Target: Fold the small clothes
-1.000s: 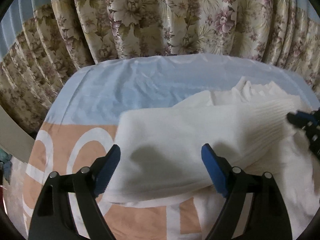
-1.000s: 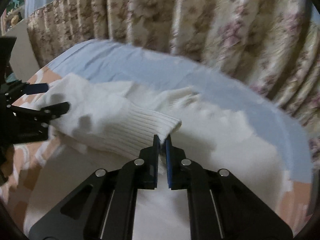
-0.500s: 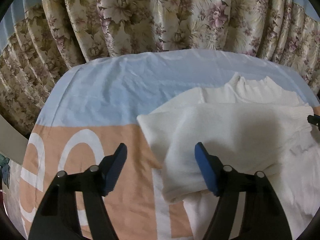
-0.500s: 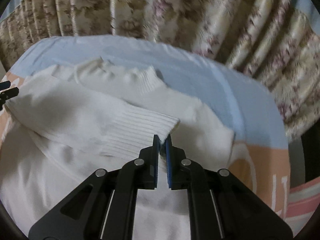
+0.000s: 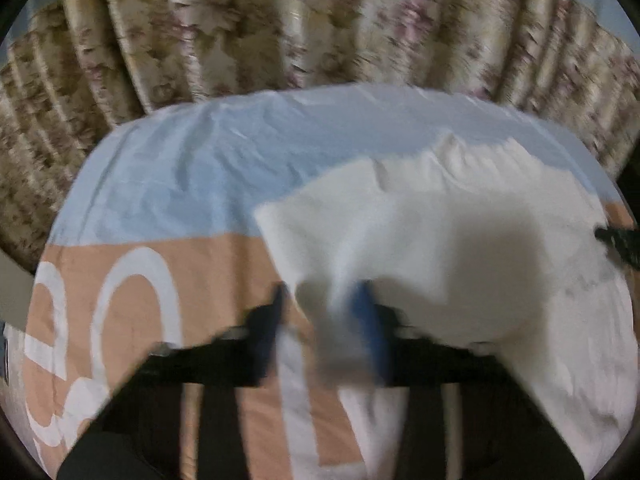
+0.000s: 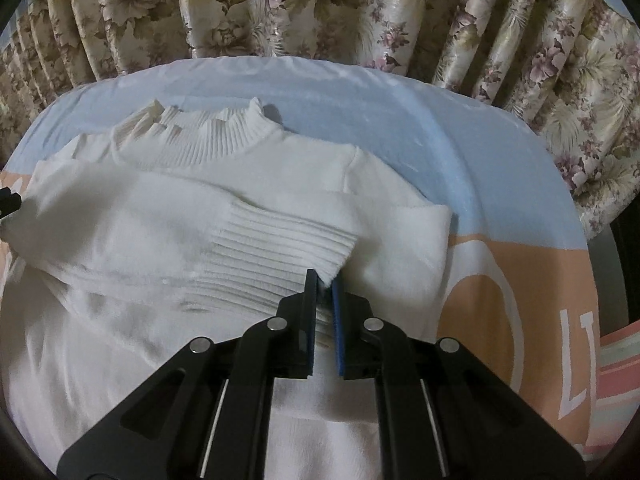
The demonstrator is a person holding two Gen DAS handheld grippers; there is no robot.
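The right gripper (image 6: 325,280) pinches the ribbed cuff (image 6: 280,256) to lay the sleeve across the white sweater (image 6: 120,320); the left gripper (image 5: 320,312), blurred, has just been closing, seemingly on the sleeve's fold.

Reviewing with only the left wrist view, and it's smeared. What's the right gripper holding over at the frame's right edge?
Observer: The right gripper is shut on the ribbed cuff of one sleeve of the white sweater.
Reviewer: Where does that sleeve lie?
Observer: Folded across the chest, with its cuff end toward the right of the right wrist view.
Reviewer: Which way is the neck?
Observer: The ribbed collar points toward the floral curtain.
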